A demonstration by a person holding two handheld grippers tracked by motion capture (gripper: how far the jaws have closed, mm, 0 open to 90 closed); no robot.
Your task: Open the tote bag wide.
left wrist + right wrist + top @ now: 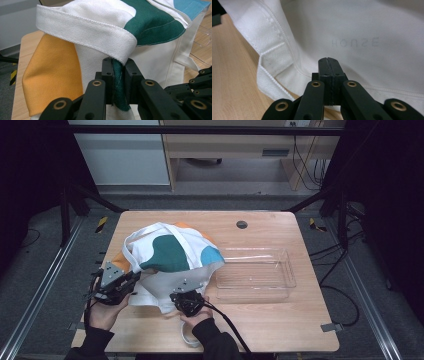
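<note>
A white tote bag (pixel 170 252) with green, orange and blue patches lies bunched on the left half of the wooden table (pixel 280 320). My left gripper (pixel 134 279) is at the bag's left edge. In the left gripper view it (pixel 118 67) is shut on a green fold of the bag (pixel 155 25), under a white strap (pixel 82 27). My right gripper (pixel 186 299) sits at the bag's near edge. In the right gripper view its jaws (pixel 328 61) are pressed together against the white cloth (pixel 362 30), just past the hem, and no fabric shows between them.
A clear plastic tray (pixel 290 270) stands empty right of the bag, and its corner (pixel 202 42) shows in the left gripper view. A dark round grommet (pixel 242 224) sits near the table's far edge. Black frame posts flank the table.
</note>
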